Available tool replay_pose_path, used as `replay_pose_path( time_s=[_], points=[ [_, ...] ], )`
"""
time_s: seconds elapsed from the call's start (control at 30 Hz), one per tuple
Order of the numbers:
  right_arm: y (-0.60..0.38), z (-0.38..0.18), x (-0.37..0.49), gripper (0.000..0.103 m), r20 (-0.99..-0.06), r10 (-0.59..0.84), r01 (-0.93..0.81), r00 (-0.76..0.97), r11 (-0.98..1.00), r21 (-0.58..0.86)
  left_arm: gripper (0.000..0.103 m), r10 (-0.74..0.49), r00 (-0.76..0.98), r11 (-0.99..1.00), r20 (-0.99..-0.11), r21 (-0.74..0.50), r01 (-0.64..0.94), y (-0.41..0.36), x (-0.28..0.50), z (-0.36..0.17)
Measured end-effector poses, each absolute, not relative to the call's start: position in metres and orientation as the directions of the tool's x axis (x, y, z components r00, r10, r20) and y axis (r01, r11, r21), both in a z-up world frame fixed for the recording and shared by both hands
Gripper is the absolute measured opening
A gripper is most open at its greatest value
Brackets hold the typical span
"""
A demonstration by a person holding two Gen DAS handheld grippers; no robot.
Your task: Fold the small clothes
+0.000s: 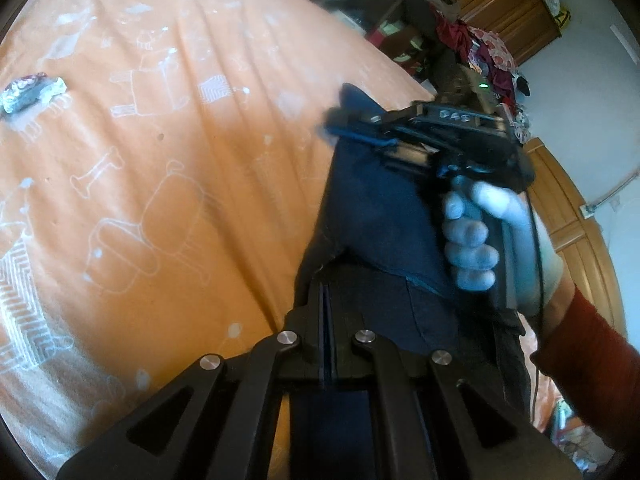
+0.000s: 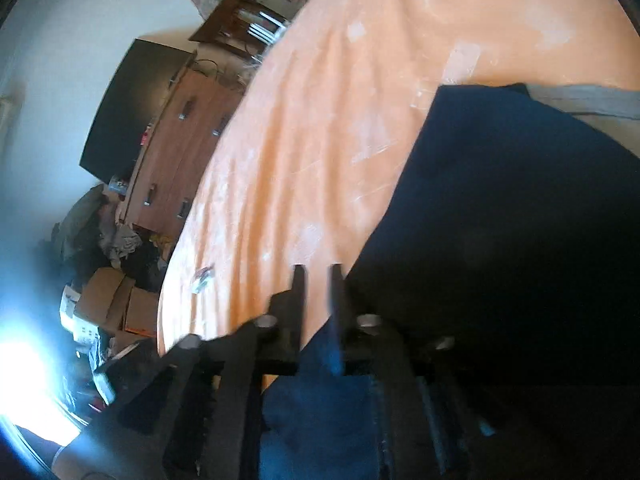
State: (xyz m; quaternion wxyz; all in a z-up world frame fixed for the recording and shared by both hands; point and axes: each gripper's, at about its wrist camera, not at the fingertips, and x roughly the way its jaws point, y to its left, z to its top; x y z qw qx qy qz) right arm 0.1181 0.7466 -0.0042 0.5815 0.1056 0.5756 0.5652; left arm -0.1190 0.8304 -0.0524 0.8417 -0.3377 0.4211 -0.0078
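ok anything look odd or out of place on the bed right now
One thing: a small crumpled foil-like wrapper lies loose on the orange bedsheet, away from the dark blue garment that both the left gripper and right gripper hold. It looks like stray litter; otherwise nothing stands out.

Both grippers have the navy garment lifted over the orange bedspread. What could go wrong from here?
1. The right gripper bites only a corner of the navy garment; a pull may slip it free.
2. The view is motion-blurred, so a fast swing could crease the fold.
3. The foil wrapper lies on the bedspread and could get trapped underneath.
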Motion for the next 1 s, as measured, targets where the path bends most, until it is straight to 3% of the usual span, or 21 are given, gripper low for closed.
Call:
replay_pose_path(
  time_s=[0.23, 0.4, 0.5, 0.57, 0.63, 0.8, 0.93, 1.0],
  points=[
    [0.736, -0.010, 0.034, 0.029, -0.631, 0.689, -0.629, -0.356, 0.323, 0.707, 0.007, -0.307, 0.644, 0.764, -0.701, -0.585, -0.273, 0.833, -0.117, -0.055],
    [0.671, 0.050, 0.004, 0.040, -0.599, 0.759, -0.653, -0.254, 0.322, 0.685, 0.009, -0.357, 0.639, 0.726, -0.682, -0.633, -0.269, 0.840, -0.115, -0.050],
    [0.588, 0.085, -0.018, 0.047, -0.611, 0.780, -0.681, -0.137, 0.374, 0.629, 0.037, -0.380, 0.634, 0.739, -0.673, -0.633, -0.229, 0.835, -0.124, -0.031],
    [0.524, 0.095, -0.028, 0.054, -0.633, 0.772, -0.671, -0.052, 0.442, 0.595, 0.069, -0.394, 0.622, 0.770, -0.677, -0.612, -0.179, 0.825, -0.136, -0.016],
    [0.451, 0.097, -0.034, 0.059, -0.683, 0.729, -0.633, 0.052, 0.553, 0.542, 0.074, -0.418, 0.603, 0.787, -0.680, -0.602, -0.134, 0.816, -0.150, -0.010],
    [0.276, 0.069, -0.069, 0.060, -0.805, 0.550, -0.369, 0.222, 0.812, 0.453, 0.075, -0.414, 0.557, 0.836, -0.720, -0.543, -0.080, 0.795, -0.201, -0.011],
    [0.217, 0.039, -0.115, 0.060, -0.873, 0.416, -0.276, 0.256, 0.896, 0.346, 0.076, -0.361, 0.585, 0.867, -0.727, -0.493, -0.078, 0.783, -0.227, -0.009],
    [0.213, 0.030, -0.132, 0.060, -0.887, 0.352, -0.285, 0.300, 0.920, 0.269, 0.083, -0.353, 0.603, 0.863, -0.716, -0.498, -0.087, 0.779, -0.230, -0.011]
  ],
)
